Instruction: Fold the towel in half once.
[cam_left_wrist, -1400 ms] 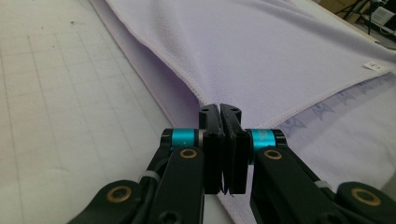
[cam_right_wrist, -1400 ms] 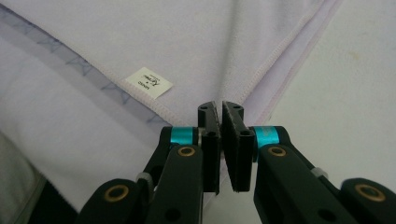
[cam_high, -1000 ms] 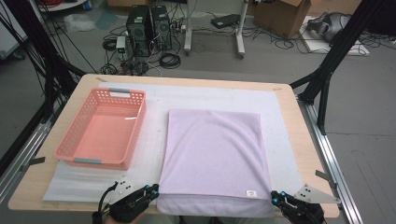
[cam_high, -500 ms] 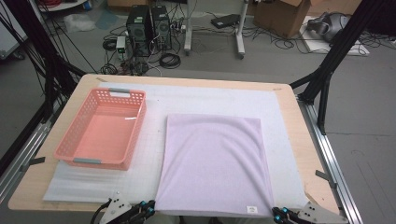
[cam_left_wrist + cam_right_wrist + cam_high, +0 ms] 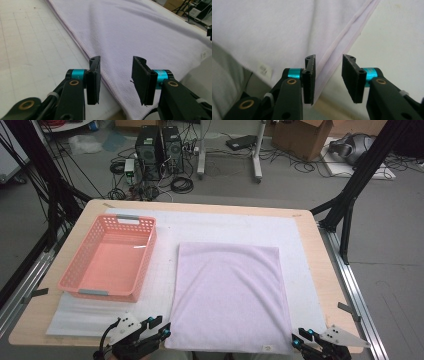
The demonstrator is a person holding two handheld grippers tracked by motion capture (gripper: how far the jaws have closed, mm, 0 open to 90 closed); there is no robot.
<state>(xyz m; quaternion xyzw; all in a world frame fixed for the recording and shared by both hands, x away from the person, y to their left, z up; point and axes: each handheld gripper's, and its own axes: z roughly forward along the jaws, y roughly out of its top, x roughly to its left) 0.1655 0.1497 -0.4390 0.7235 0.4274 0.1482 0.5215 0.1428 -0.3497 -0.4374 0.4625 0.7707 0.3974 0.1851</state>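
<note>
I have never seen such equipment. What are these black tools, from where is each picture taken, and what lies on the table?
A person holds two hand-held grippers, each with two black jaws. The high view looks down on the table from above: the left gripper and the right gripper sit at the near edge. The other two pictures come from small cameras that ride on the grippers. A folded lilac towel lies flat on a white mat, and a pink plastic basket stands to its left. The left gripper's jaws have just been opening over the towel's near left corner, the right gripper's over its near right edge. Neither pinches the cloth.
</note>
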